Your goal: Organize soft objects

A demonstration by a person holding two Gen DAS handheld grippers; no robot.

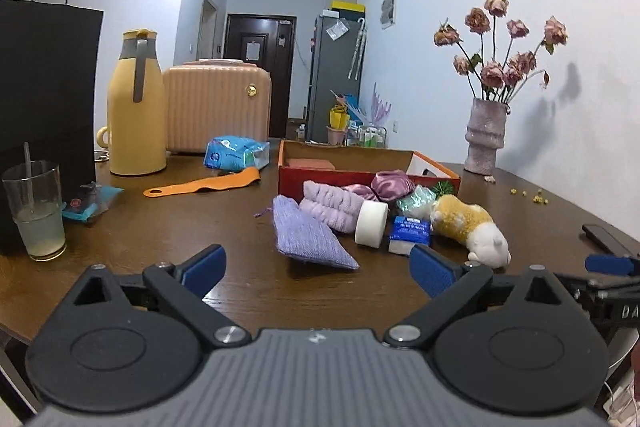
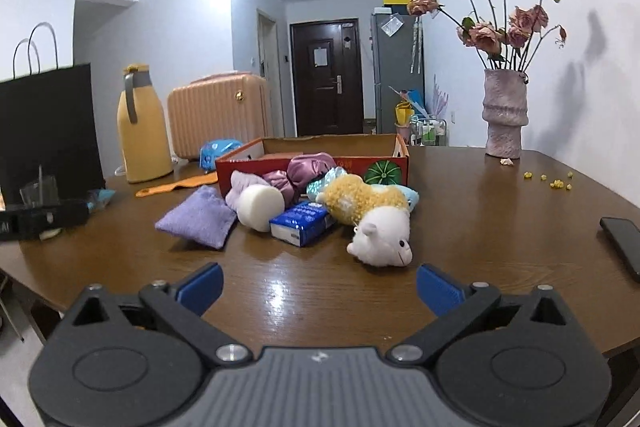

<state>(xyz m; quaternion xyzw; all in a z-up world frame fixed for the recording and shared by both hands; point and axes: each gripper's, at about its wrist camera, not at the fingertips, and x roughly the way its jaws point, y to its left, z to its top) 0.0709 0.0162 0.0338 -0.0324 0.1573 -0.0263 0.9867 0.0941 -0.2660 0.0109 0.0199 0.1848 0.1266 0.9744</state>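
A heap of soft things lies on the brown table in front of a red cardboard box (image 1: pixel 340 179) (image 2: pixel 240 167). It holds a purple knitted pouch (image 1: pixel 310 237) (image 2: pixel 198 217), a lilac towel roll (image 1: pixel 332 211), a white foam cylinder (image 1: pixel 371 223) (image 2: pixel 260 205), a blue tissue pack (image 1: pixel 410 233) (image 2: pixel 302 223), purple satin scrunchies (image 1: pixel 392 185) (image 2: pixel 308 167) and a yellow-and-white plush animal (image 1: pixel 468 227) (image 2: pixel 372 219). My left gripper (image 1: pixel 316 267) is open, short of the pouch. My right gripper (image 2: pixel 320 285) is open, short of the plush head. Neither holds anything.
A yellow thermos (image 1: pixel 136 107), peach case (image 1: pixel 218 107), black paper bag (image 1: pixel 44 87), drinking glass (image 1: pixel 36 211), orange strap (image 1: pixel 200 185) and blue packet (image 1: pixel 234 153) stand left. A vase of dried roses (image 2: pixel 504 115) is at the back right, a dark phone (image 2: pixel 622 243) by the right edge.
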